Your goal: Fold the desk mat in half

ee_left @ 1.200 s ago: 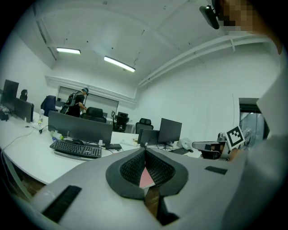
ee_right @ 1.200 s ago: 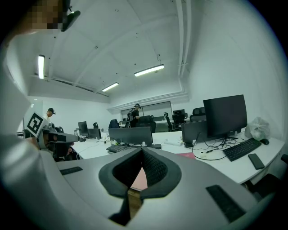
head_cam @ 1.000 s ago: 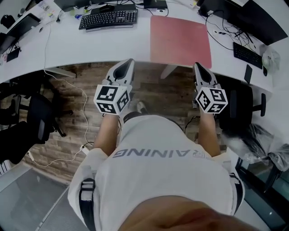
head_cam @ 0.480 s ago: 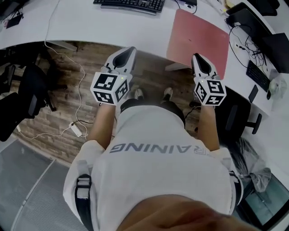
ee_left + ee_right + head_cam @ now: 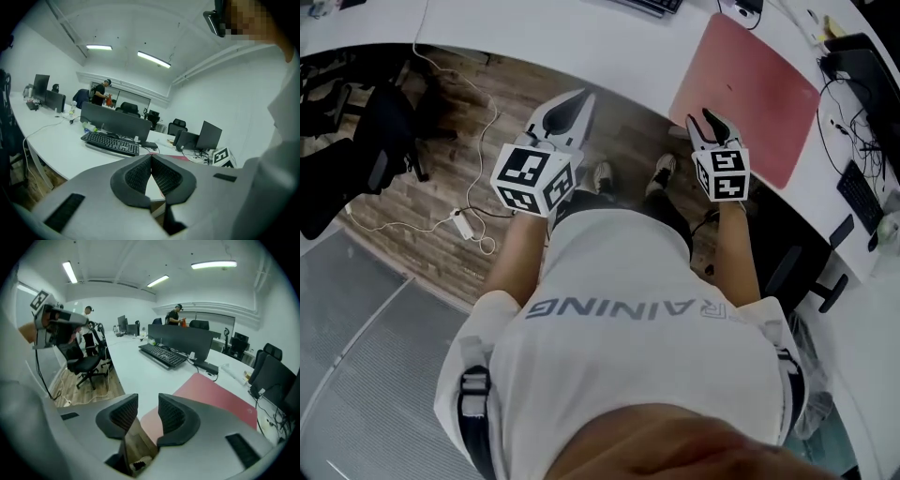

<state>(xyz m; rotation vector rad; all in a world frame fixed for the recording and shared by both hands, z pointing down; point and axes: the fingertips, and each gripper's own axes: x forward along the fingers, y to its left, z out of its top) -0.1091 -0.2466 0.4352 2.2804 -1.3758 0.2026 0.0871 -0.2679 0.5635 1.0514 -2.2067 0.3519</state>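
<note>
Desk mat [image 5: 750, 89] lies flat and unfolded on the white counter [image 5: 581, 42]. It is a red-pink rectangle with a smooth matte top and rounded corners, and its near edge is at the counter's edge. Nothing is on it.

Right tongs [image 5: 705, 117] are near the mat's near corner and not touching it. The right gripper view shows the ribbed dark pads apart and opening, with nothing between them [image 5: 147, 401]; the mat [image 5: 220, 394] is just beyond.

Left tongs [image 5: 579, 96] are well to the left of the mat, over the wood-plank floor [image 5: 441, 197]. Their pad tips are pressed together and hold nothing [image 5: 151, 159].

Black keyboard [image 5: 163, 355] sits further back on the counter. White shirt print [image 5: 628, 307] reads "RAINING"; any first letter is hidden. A white power strip [image 5: 459, 223] with a cable lies on the floor.
</note>
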